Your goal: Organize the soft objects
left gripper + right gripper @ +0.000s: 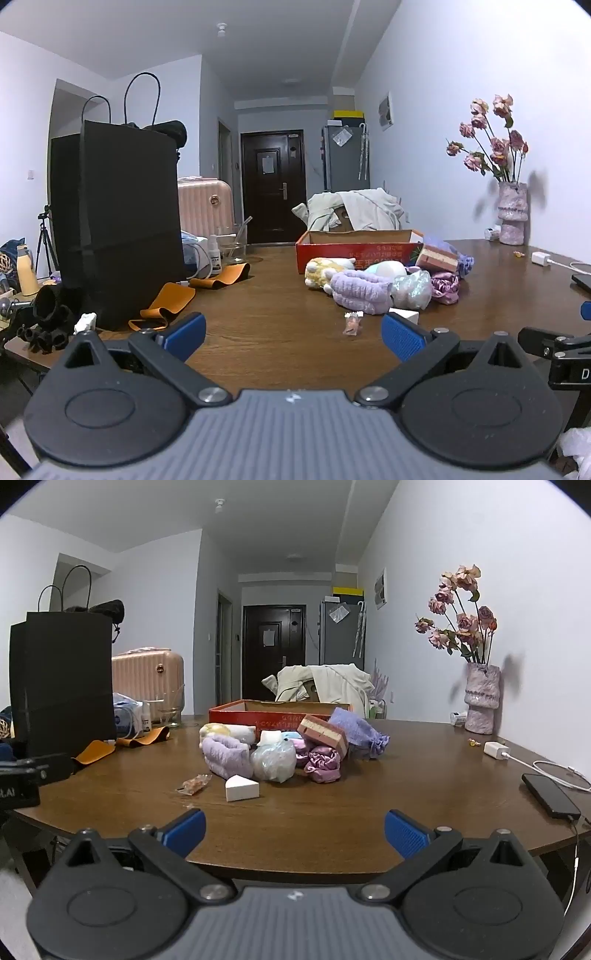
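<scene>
Currently the red cardboard box [273, 712] sits on the worktop [332, 812], its inside hidden from both views. Just in front of it lies the pile of soft objects [273, 753]; a white wedge sponge [242, 788] lies nearer still. Left gripper [293, 338] and right gripper [295, 830] hover with fingers spread wide, holding nothing.

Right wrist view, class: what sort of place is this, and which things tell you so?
Most likely a lived-in flat: a wooden table strewn with soft toys, a pink suitcase by the wall, and a front door down a hallway.
</scene>
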`<state>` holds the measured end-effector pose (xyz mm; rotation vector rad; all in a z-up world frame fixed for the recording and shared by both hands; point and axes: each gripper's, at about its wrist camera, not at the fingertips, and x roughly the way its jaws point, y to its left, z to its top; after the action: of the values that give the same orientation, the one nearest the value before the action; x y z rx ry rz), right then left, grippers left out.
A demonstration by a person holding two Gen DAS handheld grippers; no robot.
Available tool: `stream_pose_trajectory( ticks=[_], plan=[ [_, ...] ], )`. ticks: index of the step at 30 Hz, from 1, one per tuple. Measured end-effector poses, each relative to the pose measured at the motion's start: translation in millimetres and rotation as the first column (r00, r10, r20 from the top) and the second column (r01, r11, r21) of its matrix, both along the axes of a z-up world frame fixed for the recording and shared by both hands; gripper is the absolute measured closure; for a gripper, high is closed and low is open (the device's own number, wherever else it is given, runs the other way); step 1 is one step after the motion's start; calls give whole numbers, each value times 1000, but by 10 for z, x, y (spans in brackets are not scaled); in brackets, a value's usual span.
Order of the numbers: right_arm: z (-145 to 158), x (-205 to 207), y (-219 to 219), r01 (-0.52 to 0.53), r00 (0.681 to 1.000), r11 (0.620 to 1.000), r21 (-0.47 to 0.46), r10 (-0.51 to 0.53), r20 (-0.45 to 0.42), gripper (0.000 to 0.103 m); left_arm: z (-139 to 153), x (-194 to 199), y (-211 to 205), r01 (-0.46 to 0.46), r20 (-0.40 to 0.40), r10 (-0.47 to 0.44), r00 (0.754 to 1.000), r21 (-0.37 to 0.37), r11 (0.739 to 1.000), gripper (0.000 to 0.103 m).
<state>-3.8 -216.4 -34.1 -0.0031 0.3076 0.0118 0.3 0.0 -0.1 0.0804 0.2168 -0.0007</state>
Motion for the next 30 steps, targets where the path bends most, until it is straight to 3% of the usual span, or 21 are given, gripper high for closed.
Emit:
stream_pose_trajectory(
  ticks=[14, 30],
  plan=[
    [177, 8, 23, -45, 999, 999, -20, 46, 22, 0, 172, -45, 62, -17, 33, 18, 999, -51, 999, 0],
    [213, -13, 35, -35, 999, 999, -28, 36, 34, 0, 185, -48, 73, -24, 37, 26, 999, -46, 999, 0]
  ],
)
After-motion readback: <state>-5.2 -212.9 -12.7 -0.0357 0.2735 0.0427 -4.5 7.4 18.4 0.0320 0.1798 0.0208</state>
